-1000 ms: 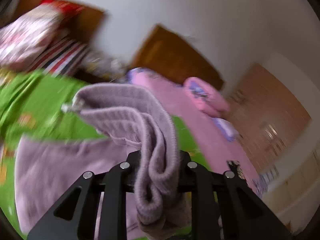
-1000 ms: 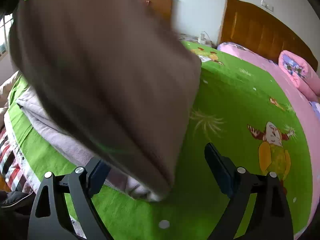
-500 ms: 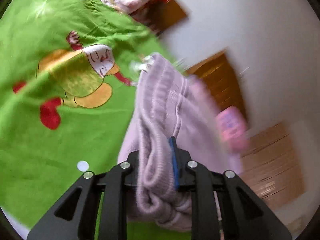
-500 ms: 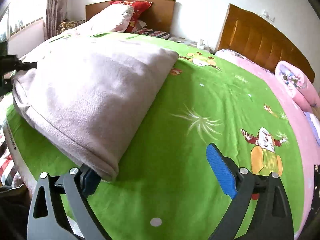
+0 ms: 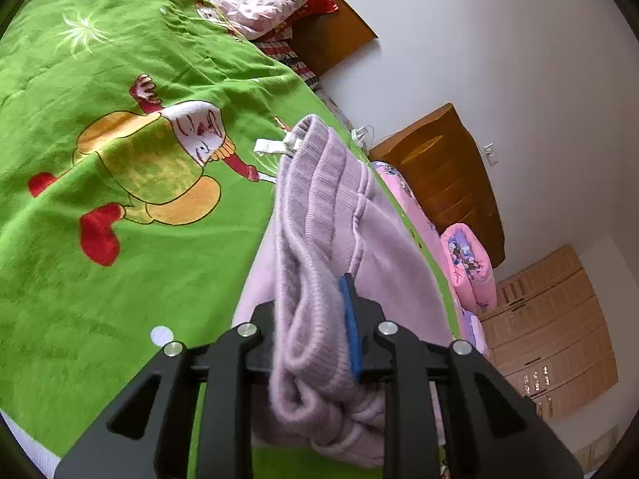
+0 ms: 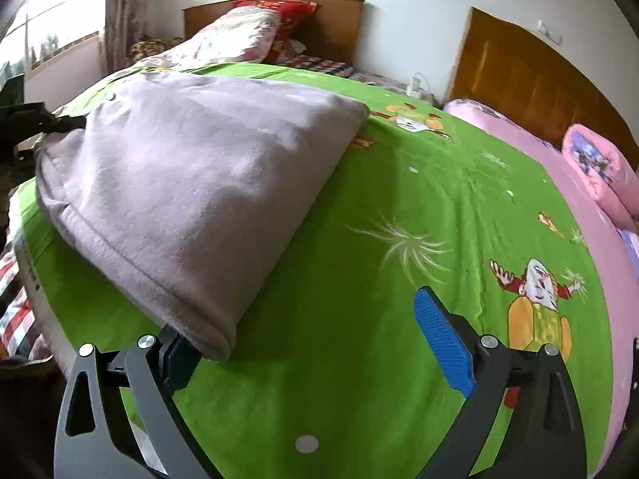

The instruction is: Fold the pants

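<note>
The big bed with the green cartoon blanket (image 6: 359, 239) holds the soft lilac knit pants (image 6: 191, 183), folded over near its edge. The left claw (image 5: 315, 335) is opening, the waistband bunch between its blue pads. It should let go slowly so the fold stays flat. The right claw (image 6: 303, 343) gapes wide, holding nothing. Pink pillows (image 6: 599, 167) lie well apart.

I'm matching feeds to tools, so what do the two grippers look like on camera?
The left gripper has matte black angular finger arms with triangular cut-outs, silver round screw heads and a ribbed blue pad. The right gripper has the same build but its arms look grey, with silver screws and ribbed blue pads. No cables, markings, hands or sleeves show.
</note>
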{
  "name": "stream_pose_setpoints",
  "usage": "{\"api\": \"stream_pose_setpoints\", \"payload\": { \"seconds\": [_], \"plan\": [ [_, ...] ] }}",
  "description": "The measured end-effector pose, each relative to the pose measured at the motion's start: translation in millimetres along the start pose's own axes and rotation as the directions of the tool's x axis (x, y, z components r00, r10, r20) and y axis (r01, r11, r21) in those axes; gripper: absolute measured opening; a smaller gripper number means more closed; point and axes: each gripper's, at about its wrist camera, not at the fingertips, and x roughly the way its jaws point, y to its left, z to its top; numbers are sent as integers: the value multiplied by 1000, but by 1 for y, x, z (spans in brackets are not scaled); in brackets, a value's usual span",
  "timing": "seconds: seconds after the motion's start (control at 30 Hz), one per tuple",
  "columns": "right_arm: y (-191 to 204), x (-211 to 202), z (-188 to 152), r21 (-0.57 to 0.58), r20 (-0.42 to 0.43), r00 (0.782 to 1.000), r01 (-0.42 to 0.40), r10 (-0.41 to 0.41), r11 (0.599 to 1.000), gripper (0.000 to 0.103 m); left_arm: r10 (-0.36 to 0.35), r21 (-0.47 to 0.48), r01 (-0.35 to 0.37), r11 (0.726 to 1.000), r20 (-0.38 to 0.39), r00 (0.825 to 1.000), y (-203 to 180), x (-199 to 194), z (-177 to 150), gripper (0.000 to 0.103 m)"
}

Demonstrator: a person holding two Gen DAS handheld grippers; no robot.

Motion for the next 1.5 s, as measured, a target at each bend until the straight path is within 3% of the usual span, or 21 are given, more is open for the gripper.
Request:
{"api": "stream_pose_setpoints", "payload": {
  "seconds": [0.07,0.1,0.13,0.17,0.2,0.27,0.33,0.43,0.5,0.57,0.7,0.77,0.83,0.93,1.0,1.17,1.23,1.37,1.4,1.47,1.5],
  "plan": [
    [-5,-4,-3,10,4,998,-58,58,998,92,49,12,-49,999,12,999,-5,-8,-1,33],
    [-8,-7,-4,12,9,996,-86,86,996,92,76,15,-76,997,23,997,-7,-13,-1,43],
    [-11,-11,-6,14,16,992,-122,122,992,92,143,17,-144,989,51,988,-11,-21,0,62],
    [-17,-16,-7,19,18,980,-199,199,980,92,269,28,-275,961,125,955,-20,-36,2,67],
    [-24,-22,-7,30,26,960,-279,278,960,92,310,50,-323,945,179,934,-29,-44,4,68],
    [-46,-37,-2,82,100,914,-401,393,912,92,294,147,-339,929,261,920,-61,-59,9,72],
    [-63,-42,13,119,163,888,-450,429,885,92,231,239,-295,925,262,937,-89,-57,12,80],
    [-75,-31,54,141,238,837,-531,492,835,92,90,394,-145,907,155,984,-134,-26,9,86],
    [-64,-16,83,96,246,768,-626,591,774,92,86,441,-110,891,73,994,-149,4,4,86],
    [-42,2,106,24,198,750,-647,631,762,92,116,448,-101,888,-5,993,-145,31,-4,86],
    [-10,47,129,-33,49,759,-648,649,761,93,229,420,-173,891,-86,970,-104,51,-17,80],
    [-11,79,129,3,-40,818,-574,574,819,93,200,438,-148,887,-73,977,-90,43,-18,66],
    [-20,80,127,25,-4,791,-611,612,791,92,180,392,-135,910,-80,980,-74,34,-12,47],
    [-22,74,128,34,6,818,-574,575,818,93,126,318,-90,944,-92,988,-58,27,-3,33],
    [-19,68,133,42,14,829,-559,559,828,93,123,332,-87,939,-90,988,-56,26,-4,33],
    [-18,66,151,38,83,787,-615,611,787,94,149,365,-113,924,-72,986,-66,26,-8,35],
    [-17,77,161,50,84,792,-610,605,791,94,146,375,-113,920,-59,988,-66,24,-10,35],
    [-36,116,157,172,-23,883,-458,469,872,94,155,387,-124,914,-48,987,-70,21,-12,35],
    [-47,115,153,213,0,894,-438,448,874,94,167,381,-137,914,-46,985,-73,19,-11,37],
    [-70,103,145,303,70,893,-443,444,844,94,182,395,-156,905,-29,983,-86,10,-10,52],
    [-79,95,141,334,109,885,-461,452,822,94,189,419,-173,892,3,982,-98,4,-9,76]
  ]
}}
